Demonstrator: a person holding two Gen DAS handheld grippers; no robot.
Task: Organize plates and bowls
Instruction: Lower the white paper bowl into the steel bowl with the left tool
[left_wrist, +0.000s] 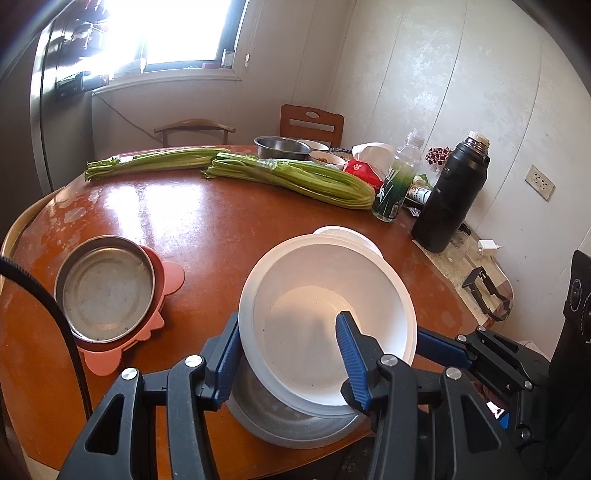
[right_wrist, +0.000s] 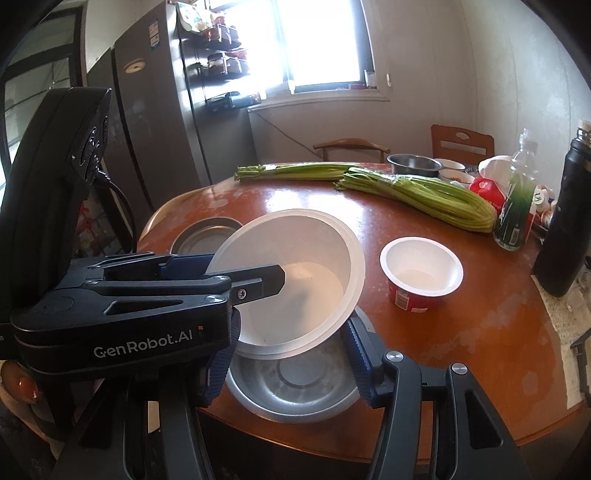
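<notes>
Where the round brown surface (left_wrist: 207, 236) curves away at far left, I note a shallow steel dish (left_wrist: 107, 288) sitting on a pink mat (left_wrist: 171, 277). Just right of it is the left hand-held gripper (left_wrist: 290, 321), pinching the wall of the white bowl (left_wrist: 325, 280): one blue finger is outside the left rim, the other inside the bowl. The white bowl is tilted and off the surface, hanging directly above the steel bowl (right_wrist: 295, 384) near the front edge.

In the right wrist view, the steel bowl shows between the fingers of the right hand-held gripper (right_wrist: 291, 328). The jaws are partly spread, one finger at each side of the rim. I cannot tell whether the pads press on it.

Further right, a red-sided white cup (right_wrist: 421, 273) stands upright and apart from both bowls. Two celery bunches (left_wrist: 295, 177) lie across the far half of the surface. A black flask (left_wrist: 450, 195) stands at the right edge, near the wall.
</notes>
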